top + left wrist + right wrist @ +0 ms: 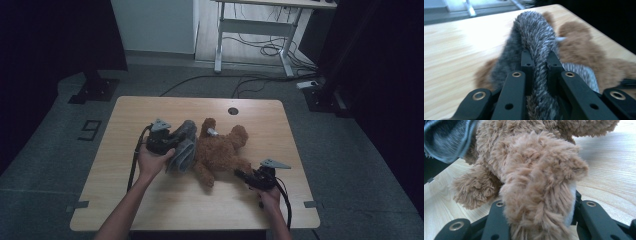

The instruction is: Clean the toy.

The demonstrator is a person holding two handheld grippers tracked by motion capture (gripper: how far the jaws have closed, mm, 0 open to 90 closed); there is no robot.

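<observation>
Two fabrics crowd together: grey fur (182, 147) touching brown plush toy (222, 150).

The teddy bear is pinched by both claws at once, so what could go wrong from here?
1. The left claw grips only a thin fold of the grey furry cloth; a tug could slip it free.
2. The right claw clamps one paw of the brown teddy bear; pulling apart might strain a seam.
3. If that paw slips out, the bear may slide across the table with the cloth.
</observation>
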